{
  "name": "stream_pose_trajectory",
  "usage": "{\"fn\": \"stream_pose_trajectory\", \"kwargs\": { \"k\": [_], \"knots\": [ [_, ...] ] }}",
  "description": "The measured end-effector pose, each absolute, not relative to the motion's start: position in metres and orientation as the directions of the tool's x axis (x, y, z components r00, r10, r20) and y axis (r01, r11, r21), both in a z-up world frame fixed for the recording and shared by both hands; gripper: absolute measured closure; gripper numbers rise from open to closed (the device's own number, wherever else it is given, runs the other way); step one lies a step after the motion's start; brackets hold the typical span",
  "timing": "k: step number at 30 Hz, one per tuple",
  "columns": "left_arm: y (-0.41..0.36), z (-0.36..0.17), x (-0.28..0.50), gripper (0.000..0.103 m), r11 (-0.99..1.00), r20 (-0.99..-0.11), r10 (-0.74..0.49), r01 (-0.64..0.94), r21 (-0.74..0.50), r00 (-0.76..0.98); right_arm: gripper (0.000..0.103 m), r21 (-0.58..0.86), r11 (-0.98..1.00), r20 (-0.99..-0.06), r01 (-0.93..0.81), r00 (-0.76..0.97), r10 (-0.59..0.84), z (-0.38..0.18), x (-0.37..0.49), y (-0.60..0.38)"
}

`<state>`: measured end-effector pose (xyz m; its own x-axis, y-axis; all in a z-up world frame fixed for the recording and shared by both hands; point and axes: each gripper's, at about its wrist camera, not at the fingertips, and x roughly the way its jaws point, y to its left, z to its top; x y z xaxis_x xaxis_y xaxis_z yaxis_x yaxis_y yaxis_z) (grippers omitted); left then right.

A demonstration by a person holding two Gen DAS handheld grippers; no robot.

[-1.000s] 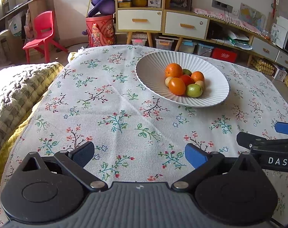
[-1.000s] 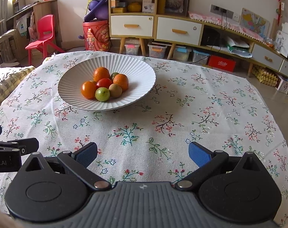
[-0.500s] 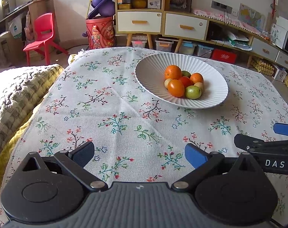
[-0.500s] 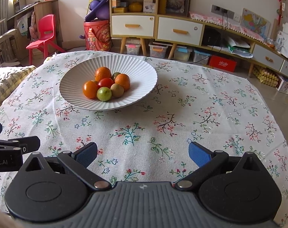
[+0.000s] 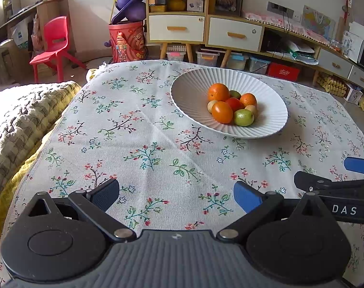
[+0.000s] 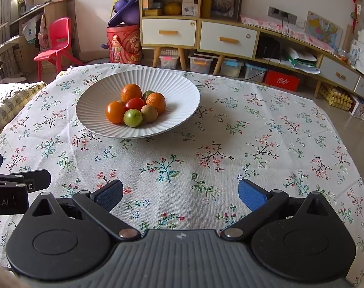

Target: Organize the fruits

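- Left gripper (image 5: 176, 193): jaws wide apart, nothing between them, low over the near part of the bench (image 5: 138, 144).
- Right gripper (image 6: 180, 193): jaws equally spread, holding nothing, over the near edge of the same bench, beside the left one.
- Seen from the left wrist view: right gripper's side entering at the right edge, lettering "DAS" on its body, one blue pad tip showing.
- Seen from the right wrist view: part of the left gripper at the left edge, well short of the bowl (image 6: 182, 91).
- Bowl: white, ribbed, shallow, on the floral cloth (image 6: 230, 144) towards the far side of the bench; ahead and to the right of the left gripper, ahead and to the left of the right gripper.
- Fruit (image 6: 136, 105): all piled together in the bowl's middle, touching one another; none lying on the cloth.
- In the pile: large orange (image 6: 131, 92) at the back, second orange (image 6: 156, 102) to its right, red tomato (image 6: 134, 104) in the centre, orange round fruit (image 6: 115, 112) at front left, green fruit (image 6: 133, 118) at front, brownish fruit (image 6: 149, 113) beside it, one greenish fruit partly hidden at the back.
- Knitted blanket (image 5: 21, 120) along the bench's left side.
- Beyond the bench: red chair (image 5: 53, 45), red drum (image 5: 128, 42), shelf unit with white drawers (image 5: 177, 27).
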<state>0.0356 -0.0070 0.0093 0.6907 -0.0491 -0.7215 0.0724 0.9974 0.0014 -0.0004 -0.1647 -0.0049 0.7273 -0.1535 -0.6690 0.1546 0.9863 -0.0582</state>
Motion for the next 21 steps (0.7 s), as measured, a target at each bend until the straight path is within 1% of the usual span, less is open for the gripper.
{"fn": "stream_pose_trajectory", "kwargs": {
  "k": [21],
  "knots": [
    [-0.007,0.0104,0.0356,0.011,0.997,-0.715,-0.041,0.071,0.012,0.698,0.001,-0.054,0.987,-0.668,0.153,0.729,-0.149,-0.004,-0.0002,-0.1638]
  ]
}}
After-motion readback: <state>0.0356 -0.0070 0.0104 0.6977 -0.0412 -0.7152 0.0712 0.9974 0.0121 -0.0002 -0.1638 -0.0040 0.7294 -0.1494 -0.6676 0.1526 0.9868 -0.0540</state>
